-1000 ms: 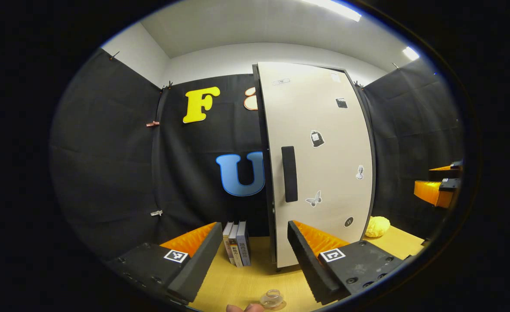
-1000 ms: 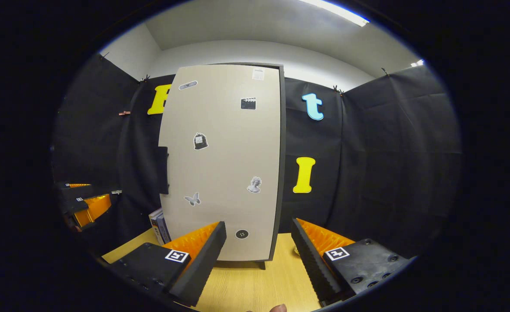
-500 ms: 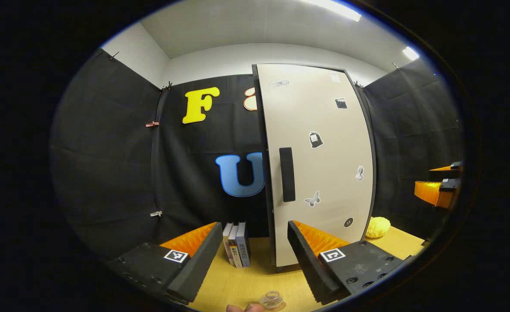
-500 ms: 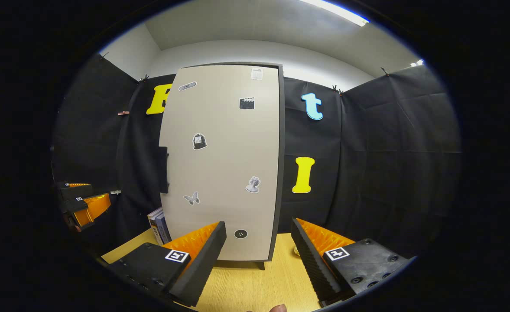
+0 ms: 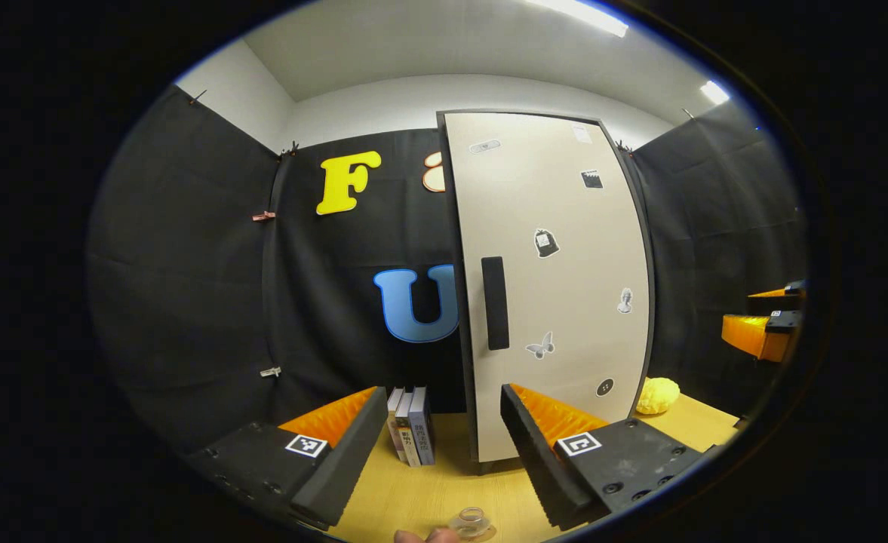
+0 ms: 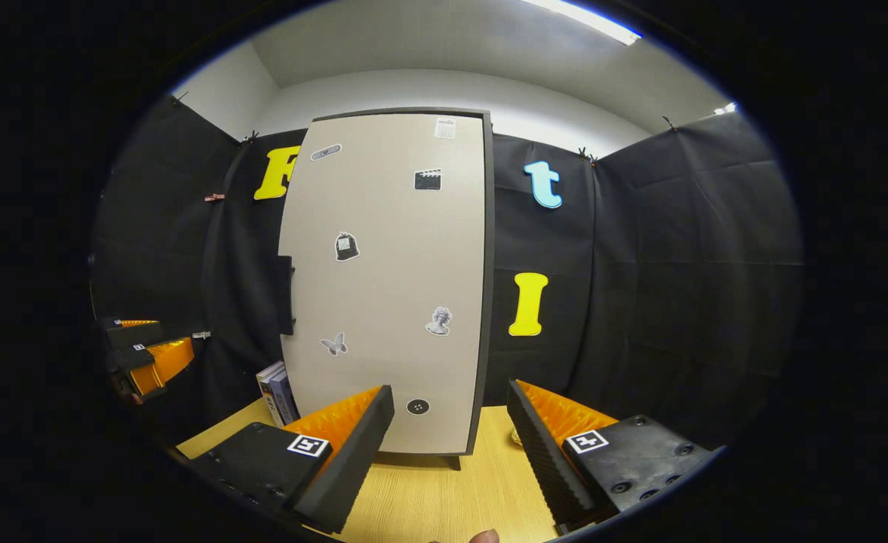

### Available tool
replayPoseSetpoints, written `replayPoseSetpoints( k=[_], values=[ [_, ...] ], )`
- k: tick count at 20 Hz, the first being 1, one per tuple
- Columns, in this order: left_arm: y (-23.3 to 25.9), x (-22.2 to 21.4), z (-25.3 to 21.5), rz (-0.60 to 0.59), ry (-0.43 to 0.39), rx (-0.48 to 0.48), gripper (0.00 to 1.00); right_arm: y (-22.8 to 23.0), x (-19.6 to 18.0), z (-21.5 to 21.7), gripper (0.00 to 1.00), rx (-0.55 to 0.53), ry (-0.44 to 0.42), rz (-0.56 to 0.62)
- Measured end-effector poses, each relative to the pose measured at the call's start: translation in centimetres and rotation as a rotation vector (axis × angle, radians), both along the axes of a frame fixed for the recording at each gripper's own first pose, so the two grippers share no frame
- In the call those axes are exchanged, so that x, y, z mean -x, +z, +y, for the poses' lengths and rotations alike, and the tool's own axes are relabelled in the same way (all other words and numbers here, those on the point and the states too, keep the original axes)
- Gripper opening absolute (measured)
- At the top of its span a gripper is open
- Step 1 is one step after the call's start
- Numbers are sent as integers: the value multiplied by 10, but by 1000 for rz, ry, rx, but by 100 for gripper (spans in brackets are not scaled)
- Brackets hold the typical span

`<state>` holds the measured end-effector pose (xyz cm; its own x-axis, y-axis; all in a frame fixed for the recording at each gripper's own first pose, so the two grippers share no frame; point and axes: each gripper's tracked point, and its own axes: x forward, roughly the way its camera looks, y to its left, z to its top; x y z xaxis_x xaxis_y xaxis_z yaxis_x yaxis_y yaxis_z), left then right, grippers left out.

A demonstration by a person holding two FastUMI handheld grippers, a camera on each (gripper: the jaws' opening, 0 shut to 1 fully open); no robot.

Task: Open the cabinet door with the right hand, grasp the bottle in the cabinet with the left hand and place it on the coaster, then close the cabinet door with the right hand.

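Beige cabinet door (image 6: 383, 279) closed ahead of right gripper (image 6: 450, 422), black handle (image 5: 494, 302) unreached. Bottle presumably inside, unseen. Left gripper (image 5: 444, 426) likewise apart, empty. Risk: fingers slipping off handle.

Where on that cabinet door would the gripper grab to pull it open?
Probably the black vertical handle by the left edge of the cabinet door. It stands proud as a narrow upright bar, so the open right gripper could come from the front, one finger on each side.
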<state>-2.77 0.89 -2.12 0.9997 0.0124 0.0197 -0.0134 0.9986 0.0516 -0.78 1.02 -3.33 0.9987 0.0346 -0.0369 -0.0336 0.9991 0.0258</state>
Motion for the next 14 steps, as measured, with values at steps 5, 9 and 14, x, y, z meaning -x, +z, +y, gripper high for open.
replayPoseSetpoints(
  k=[5, 9, 14],
  values=[
    [1, -1, -3, -3, -1, -1, 95, 1, -1, -4, 98, -2, -1, -1],
    [0, -2, -5, -3, 1, -2, 95, 2, -3, -4, 98, -2, 4, 0],
    [0, -1, -7, -2, 3, -4, 95, 2, -8, -6, 98, -4, 3, 4]
  ],
)
